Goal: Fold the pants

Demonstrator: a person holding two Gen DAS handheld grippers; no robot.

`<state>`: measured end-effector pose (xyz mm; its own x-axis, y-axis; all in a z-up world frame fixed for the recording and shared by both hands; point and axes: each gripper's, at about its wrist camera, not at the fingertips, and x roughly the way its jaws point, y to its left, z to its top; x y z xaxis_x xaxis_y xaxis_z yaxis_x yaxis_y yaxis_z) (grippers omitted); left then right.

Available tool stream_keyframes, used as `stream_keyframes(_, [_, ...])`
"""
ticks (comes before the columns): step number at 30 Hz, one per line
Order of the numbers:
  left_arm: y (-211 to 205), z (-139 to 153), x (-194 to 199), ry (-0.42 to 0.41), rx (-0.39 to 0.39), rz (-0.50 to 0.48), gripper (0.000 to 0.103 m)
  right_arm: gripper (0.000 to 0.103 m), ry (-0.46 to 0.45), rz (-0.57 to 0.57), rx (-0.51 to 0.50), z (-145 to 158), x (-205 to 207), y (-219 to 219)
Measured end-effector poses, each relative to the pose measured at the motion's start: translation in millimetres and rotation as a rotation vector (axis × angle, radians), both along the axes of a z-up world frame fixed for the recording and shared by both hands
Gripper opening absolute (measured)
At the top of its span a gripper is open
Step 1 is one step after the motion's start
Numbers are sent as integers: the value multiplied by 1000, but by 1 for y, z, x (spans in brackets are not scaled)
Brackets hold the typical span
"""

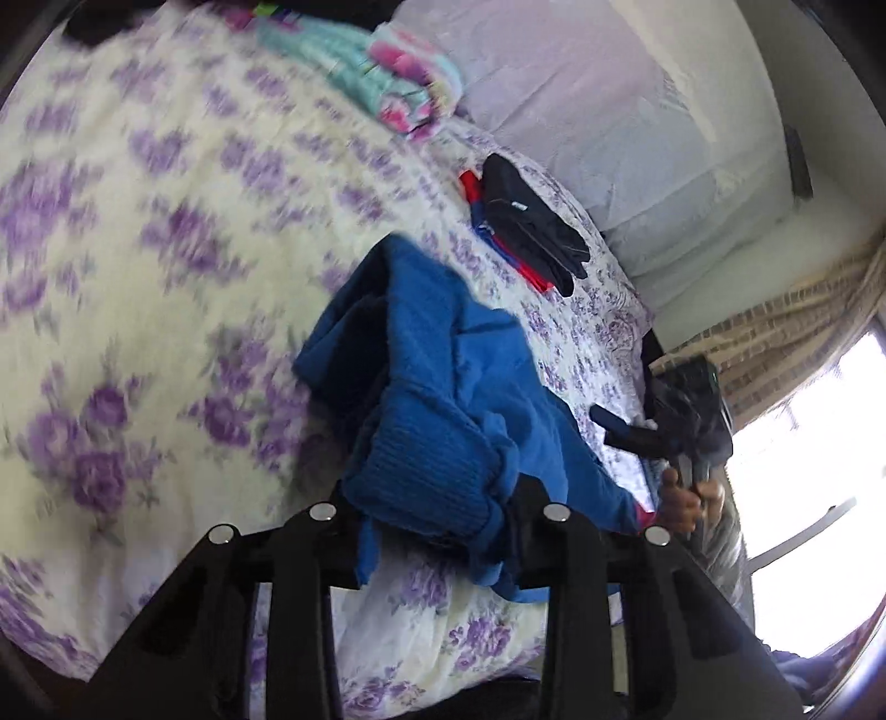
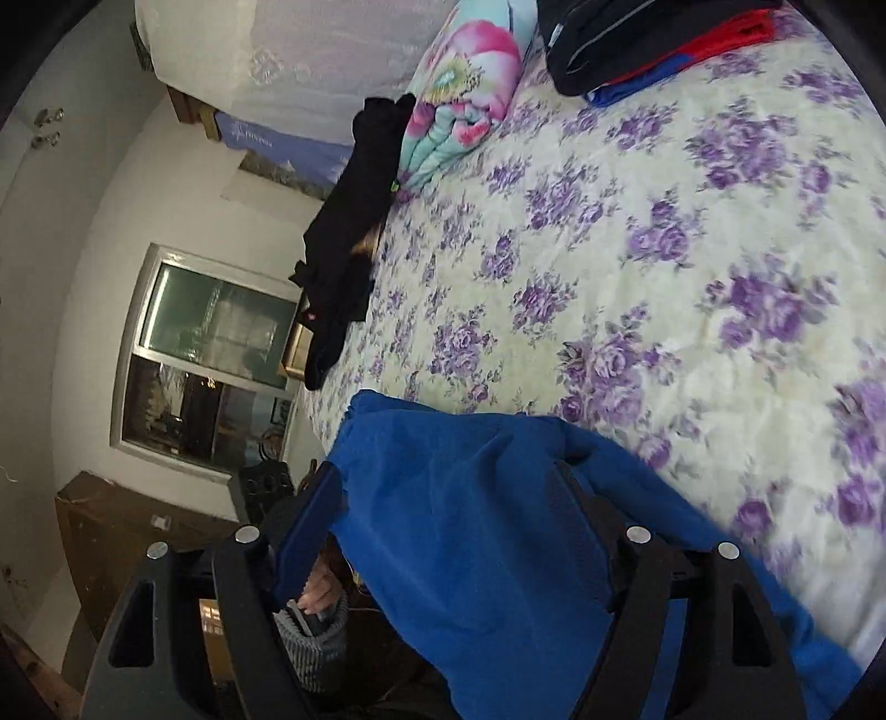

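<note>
The blue pants (image 1: 443, 376) lie bunched near the edge of the flowered bedspread (image 1: 138, 249). Their ribbed cuff sits between the fingers of my left gripper (image 1: 437, 498), which is shut on the fabric. To the right, a hand (image 1: 686, 498) holds my right gripper (image 1: 603, 426) above the bed edge with its jaws apart. In the right wrist view the blue pants (image 2: 470, 526) spread between the wide-set fingers of the right gripper (image 2: 448, 482) and drape over one of them. No pad presses on the cloth there.
A folded stack of dark, red and blue clothes (image 1: 526, 232) (image 2: 637, 50) lies near the pillows (image 1: 581, 111). A rolled flowery blanket (image 1: 398, 88) (image 2: 459, 94) sits further back. A black garment (image 2: 338, 260) hangs over the bed's far edge. Bright windows (image 1: 803, 443) (image 2: 210, 343) flank the bed.
</note>
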<state>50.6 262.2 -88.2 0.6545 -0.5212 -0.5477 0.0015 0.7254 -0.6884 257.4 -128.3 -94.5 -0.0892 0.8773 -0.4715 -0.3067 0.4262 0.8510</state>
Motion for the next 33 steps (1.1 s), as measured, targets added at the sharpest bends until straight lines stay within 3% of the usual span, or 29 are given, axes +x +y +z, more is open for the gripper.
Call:
stream_keyframes(5, [4,-2,-4,2,13,-18,32,77,0,88,-96,-13,13,20])
stream_keyframes(8, [6,-6,-5,10,-5,-20,32,77,-35,89,-110,-10,20,17])
stream_keyframes(13, [9,-10,-1,11,-28,-15,32,78,44,241,-84,-22,15,39])
stream_keyframes(15, [9,-11,0,14,-24,-18,32,84,39,264,-95,-22,12,45])
stream_keyframes(17, [9,-10,1,12,-14,-25,33,92,56,249,-108,-29,18,51])
stream_keyframes(19, [8,-8,3,10,-6,-27,32,92,93,220,-136,-40,25,56])
stream_keyframes(21, [7,-7,3,9,8,-27,33,92,109,171,-102,-42,28,53])
stream_keyframes(26, [11,-16,2,18,-8,-26,33,83,68,-38,173,-25,34,4])
stream_keyframes(27, [12,-17,2,16,-19,-25,33,83,51,-72,179,-22,37,-5])
stream_keyframes(29, [11,-17,2,12,-15,-26,33,84,30,-71,147,-17,37,-11])
stream_keyframes(31, [10,-15,1,7,-2,-32,33,84,64,50,120,-16,28,4])
stream_keyframes(33, [10,-13,0,-2,3,-37,33,84,-9,84,-16,-12,15,19])
